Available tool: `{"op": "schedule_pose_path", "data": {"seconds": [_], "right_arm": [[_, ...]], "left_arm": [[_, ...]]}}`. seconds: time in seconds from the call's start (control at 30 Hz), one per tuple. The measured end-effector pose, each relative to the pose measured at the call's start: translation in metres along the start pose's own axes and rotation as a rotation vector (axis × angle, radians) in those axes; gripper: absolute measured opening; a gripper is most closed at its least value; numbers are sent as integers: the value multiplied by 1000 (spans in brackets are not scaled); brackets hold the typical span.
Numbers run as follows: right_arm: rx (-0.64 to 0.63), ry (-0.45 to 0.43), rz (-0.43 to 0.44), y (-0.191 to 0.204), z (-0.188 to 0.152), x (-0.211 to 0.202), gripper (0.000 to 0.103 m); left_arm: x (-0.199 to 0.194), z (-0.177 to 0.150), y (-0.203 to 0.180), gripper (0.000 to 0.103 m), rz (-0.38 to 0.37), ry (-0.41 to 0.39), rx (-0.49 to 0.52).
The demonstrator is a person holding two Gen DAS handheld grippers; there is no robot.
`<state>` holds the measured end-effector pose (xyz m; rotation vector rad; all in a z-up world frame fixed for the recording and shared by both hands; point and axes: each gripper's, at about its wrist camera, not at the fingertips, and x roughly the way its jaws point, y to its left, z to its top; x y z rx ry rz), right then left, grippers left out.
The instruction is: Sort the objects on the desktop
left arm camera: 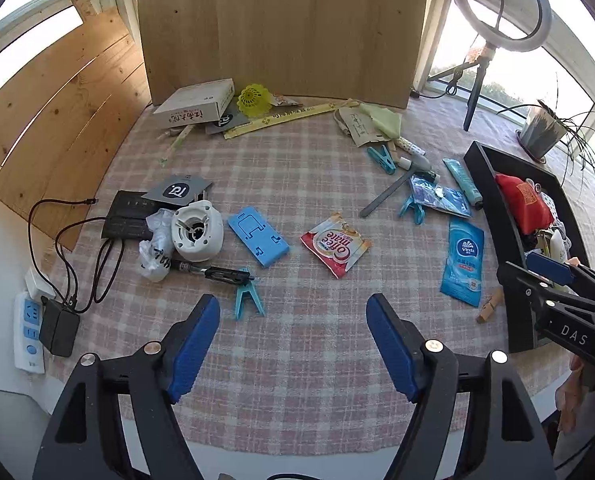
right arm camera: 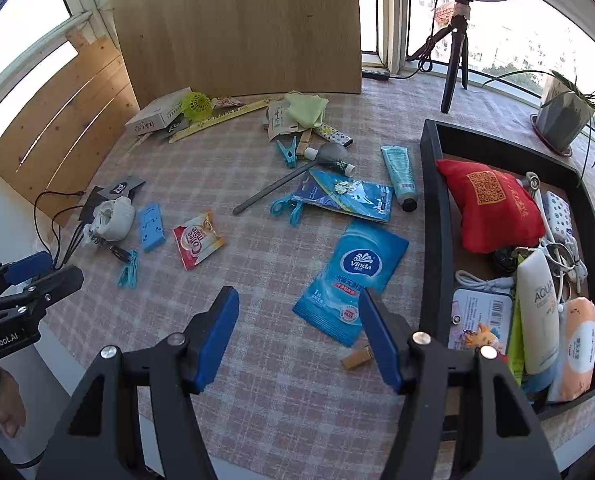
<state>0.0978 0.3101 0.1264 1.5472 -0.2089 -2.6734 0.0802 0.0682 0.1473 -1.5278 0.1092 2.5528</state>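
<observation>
Loose objects lie on a plaid tablecloth. A blue Vinda wipes pack (right arm camera: 351,276) lies just ahead of my right gripper (right arm camera: 297,312), which is open and empty; a wooden clothespin (right arm camera: 357,359) lies by its right finger. My left gripper (left arm camera: 293,320) is open and empty above the cloth, with a teal clip (left arm camera: 246,294) near its left finger. A red Coffee-mate sachet (left arm camera: 336,245) and a blue phone stand (left arm camera: 258,236) lie beyond. A black tray (right arm camera: 431,216) on the right holds a red pouch (right arm camera: 491,208), a white tube (right arm camera: 539,308) and other items.
A white round device (left arm camera: 196,232), black cables and a power strip (left arm camera: 27,328) sit at the left. A box (left arm camera: 195,102), yellow shuttlecock (left arm camera: 252,99), brush (right arm camera: 285,184), teal tube (right arm camera: 399,172) and clips lie farther back. A wooden board, ring light tripod (right arm camera: 455,60) and potted plant (right arm camera: 561,116) stand behind.
</observation>
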Motion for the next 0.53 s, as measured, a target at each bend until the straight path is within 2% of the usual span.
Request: {"op": "schedule_pose_path", "data": {"seconds": [0.33,0.53], "right_arm": [[19,-4,-28,24,6,11,62],[34,3,-41,25,9,16,62]], "left_arm": [[3,10,28,74,-44,-18,-8],[6,17,32,74,-42,-41,15]]}}
